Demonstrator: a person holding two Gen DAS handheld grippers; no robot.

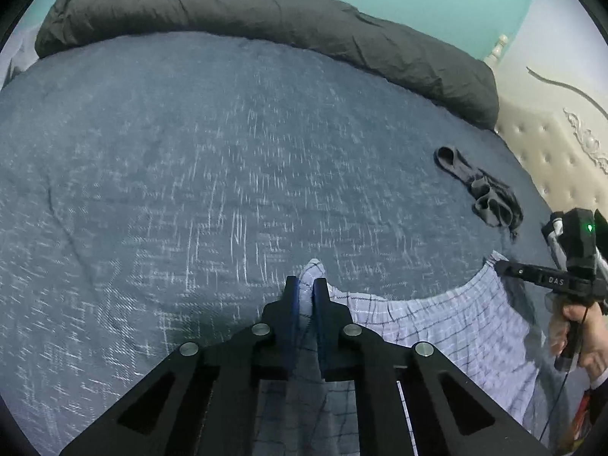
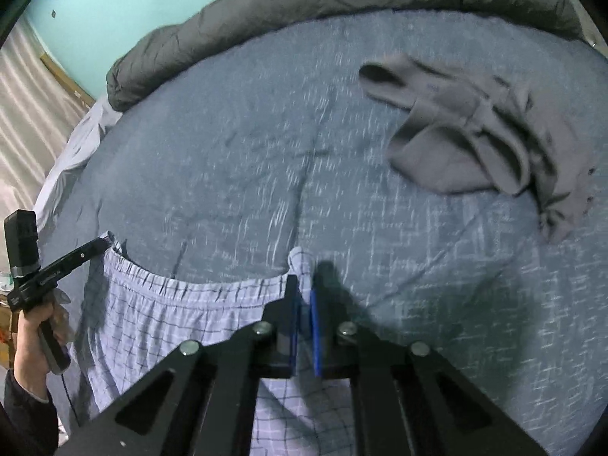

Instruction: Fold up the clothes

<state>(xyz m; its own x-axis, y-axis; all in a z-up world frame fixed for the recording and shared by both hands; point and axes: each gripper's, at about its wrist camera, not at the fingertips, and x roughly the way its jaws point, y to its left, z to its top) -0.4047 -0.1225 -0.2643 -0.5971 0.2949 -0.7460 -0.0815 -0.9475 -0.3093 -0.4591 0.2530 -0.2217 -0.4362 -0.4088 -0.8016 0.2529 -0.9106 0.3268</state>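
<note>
Blue-grey bed (image 1: pixel 190 152), grey garment (image 1: pixel 480 190), rolled duvet (image 1: pixel 266 15)

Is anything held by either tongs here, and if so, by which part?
Both hold the checked shorts by the elastic waistband: the left tongs pinch one end of it, the right tongs the other, so it hangs stretched between them.

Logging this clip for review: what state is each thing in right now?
Left tongs: shut on one end of the shorts' waistband.
Right tongs: shut on the other end.
Shorts: checked, waistband stretched between the tongs, the rest hanging down.
Grey garment: crumpled and unfolded on the bed.
Duvet: bunched along the far edge.
Bed: covered by a blue bedspread.
</note>
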